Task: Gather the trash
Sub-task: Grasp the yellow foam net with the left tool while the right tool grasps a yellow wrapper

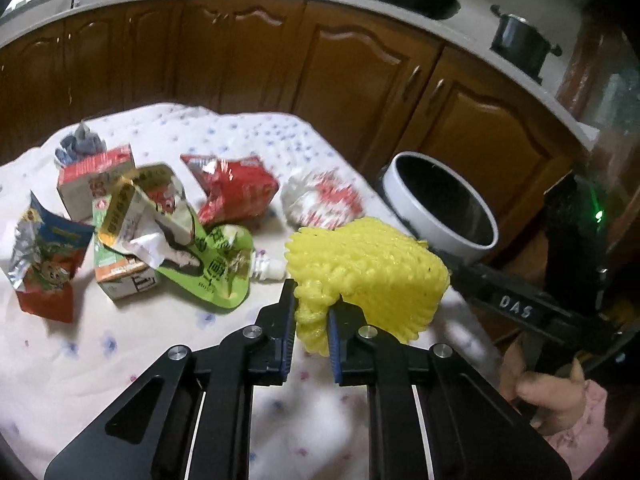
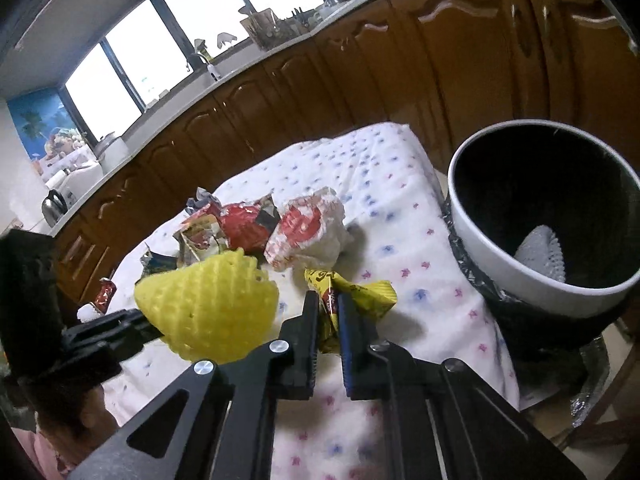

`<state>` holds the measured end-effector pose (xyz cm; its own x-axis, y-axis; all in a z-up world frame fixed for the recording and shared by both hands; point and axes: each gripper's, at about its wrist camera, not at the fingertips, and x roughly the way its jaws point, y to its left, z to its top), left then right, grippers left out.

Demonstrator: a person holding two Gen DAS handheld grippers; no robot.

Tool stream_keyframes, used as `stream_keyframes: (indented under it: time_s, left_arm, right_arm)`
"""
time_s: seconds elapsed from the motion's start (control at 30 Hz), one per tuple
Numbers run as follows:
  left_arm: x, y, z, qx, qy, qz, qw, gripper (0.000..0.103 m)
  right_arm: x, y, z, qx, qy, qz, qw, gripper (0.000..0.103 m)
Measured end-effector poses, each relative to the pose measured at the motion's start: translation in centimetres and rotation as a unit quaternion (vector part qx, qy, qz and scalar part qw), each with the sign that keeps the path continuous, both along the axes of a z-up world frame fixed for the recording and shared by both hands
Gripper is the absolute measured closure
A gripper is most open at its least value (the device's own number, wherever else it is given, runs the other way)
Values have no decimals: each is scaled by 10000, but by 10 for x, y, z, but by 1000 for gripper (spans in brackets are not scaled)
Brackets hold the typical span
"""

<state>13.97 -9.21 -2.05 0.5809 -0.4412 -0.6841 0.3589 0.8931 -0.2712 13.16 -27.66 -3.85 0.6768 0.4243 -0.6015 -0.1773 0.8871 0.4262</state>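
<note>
My right gripper (image 2: pixel 329 312), clamped on a wrapper (image 2: pixel 352 292), is nearer the bin (image 2: pixel 520 272) than my left gripper (image 1: pixel 313 312), pinching foam net (image 1: pixel 368 268).

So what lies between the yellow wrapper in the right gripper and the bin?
Only bare flowered tablecloth, as the right wrist view shows. The yellow wrapper sits pinched in the right gripper; the bin stands just past the table edge.

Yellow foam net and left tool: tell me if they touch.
Touching. The left wrist view shows the left tool pinching the yellow foam net at its bunched end.
</note>
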Motion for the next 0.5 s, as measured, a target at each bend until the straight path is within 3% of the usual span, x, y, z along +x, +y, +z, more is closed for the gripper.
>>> stream_keyframes:
  time_s: [0.2,0.5]
  left_arm:
    - [-8,-7,25,-188,-207,-143,9995,91]
    - [-9,-35,35,-207,-290,-395,9986,91]
  right_arm:
    - [-17,-14,20,17,-243,-129,9996,95]
    - [-35,-59,41,-19,-506,-593,9970,95]
